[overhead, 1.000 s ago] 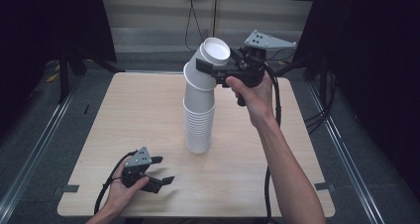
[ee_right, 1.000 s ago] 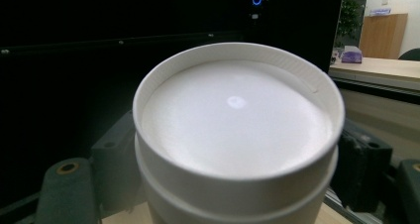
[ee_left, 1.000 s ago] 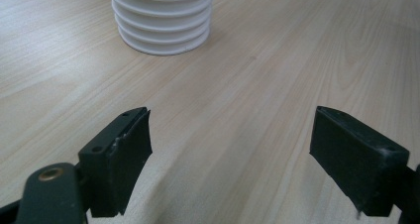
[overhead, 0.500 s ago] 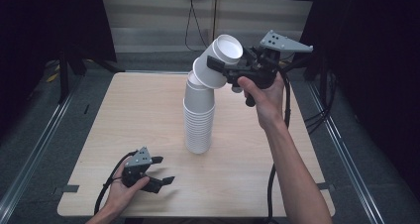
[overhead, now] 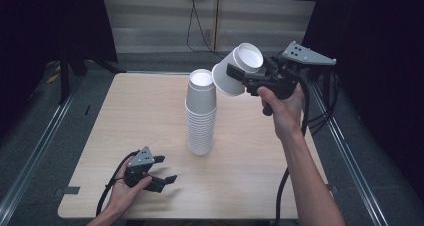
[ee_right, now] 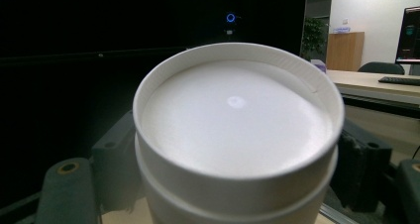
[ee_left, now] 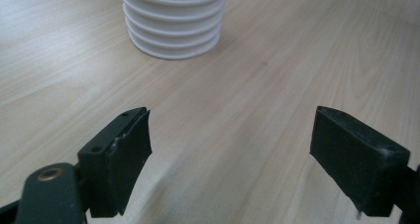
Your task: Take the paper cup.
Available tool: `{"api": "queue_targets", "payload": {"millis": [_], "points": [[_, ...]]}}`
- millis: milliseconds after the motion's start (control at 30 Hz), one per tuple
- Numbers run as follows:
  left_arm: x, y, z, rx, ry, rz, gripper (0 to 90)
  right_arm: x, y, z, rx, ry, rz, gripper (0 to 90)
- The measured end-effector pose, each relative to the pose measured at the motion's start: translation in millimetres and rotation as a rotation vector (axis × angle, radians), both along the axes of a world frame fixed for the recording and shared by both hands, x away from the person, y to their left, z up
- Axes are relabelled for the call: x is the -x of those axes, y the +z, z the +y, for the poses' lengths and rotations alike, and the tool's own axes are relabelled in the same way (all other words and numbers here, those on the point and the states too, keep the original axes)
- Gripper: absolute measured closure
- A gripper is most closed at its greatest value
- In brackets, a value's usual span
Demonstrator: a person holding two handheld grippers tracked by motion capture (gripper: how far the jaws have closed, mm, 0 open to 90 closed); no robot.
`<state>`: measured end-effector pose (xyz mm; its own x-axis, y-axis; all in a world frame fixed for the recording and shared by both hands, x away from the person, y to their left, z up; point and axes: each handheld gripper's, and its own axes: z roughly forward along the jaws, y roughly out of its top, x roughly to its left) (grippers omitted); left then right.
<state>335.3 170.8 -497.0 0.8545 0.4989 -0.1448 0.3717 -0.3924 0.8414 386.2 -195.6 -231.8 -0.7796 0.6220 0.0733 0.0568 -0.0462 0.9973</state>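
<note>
Standing on the pale wooden table (overhead: 125, 116), the cup stack (overhead: 201, 113) has dark curtains around; at two o'clock the right gripper (overhead: 245, 78) clamps two nested cups (overhead: 235, 71), while at seven o'clock the left gripper (overhead: 167, 170) rests with jaws apart, holding nothing.

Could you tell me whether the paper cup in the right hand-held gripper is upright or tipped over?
Tipped. The paper cup lies nearly sideways in the right hand-held gripper, clear of the stack and beside its top.
</note>
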Motion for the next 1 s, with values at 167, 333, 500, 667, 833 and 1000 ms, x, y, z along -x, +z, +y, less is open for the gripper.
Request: {"api": "queue_targets", "payload": {"millis": [167, 333, 500, 667, 833, 1000], "points": [[-2.0, -0.1, 0.7, 0.022, 0.003, 0.023, 15.7, 6.8, -3.6, -9.0, 0.022, -0.005, 0.012, 21.3], [-2.6, 2.1, 1.5, 0.031, 0.008, 0.02, 15.7, 12.6, -16.1, -17.8, 0.053, -0.018, 0.026, 21.3], [-1.5, 2.0, 0.8, 0.011, -0.008, 0.014, 15.9, 15.3, -39.9, -23.3, 0.05, -0.02, 0.064, 21.3], [0.1, 3.8, 0.5, 0.008, -0.001, -0.005, 15.7, 20.0, -51.5, -26.0, 0.057, -0.016, 0.08, 21.3], [2.7, 5.8, 0.0, 0.012, 0.002, -0.042, 15.6, 25.6, -65.2, -28.4, 0.057, -0.005, 0.1, 21.3], [3.9, 9.0, -0.2, 0.066, 0.004, -0.064, 15.6, 28.5, -82.6, -27.4, 0.065, -0.002, 0.128, 21.3]]}}
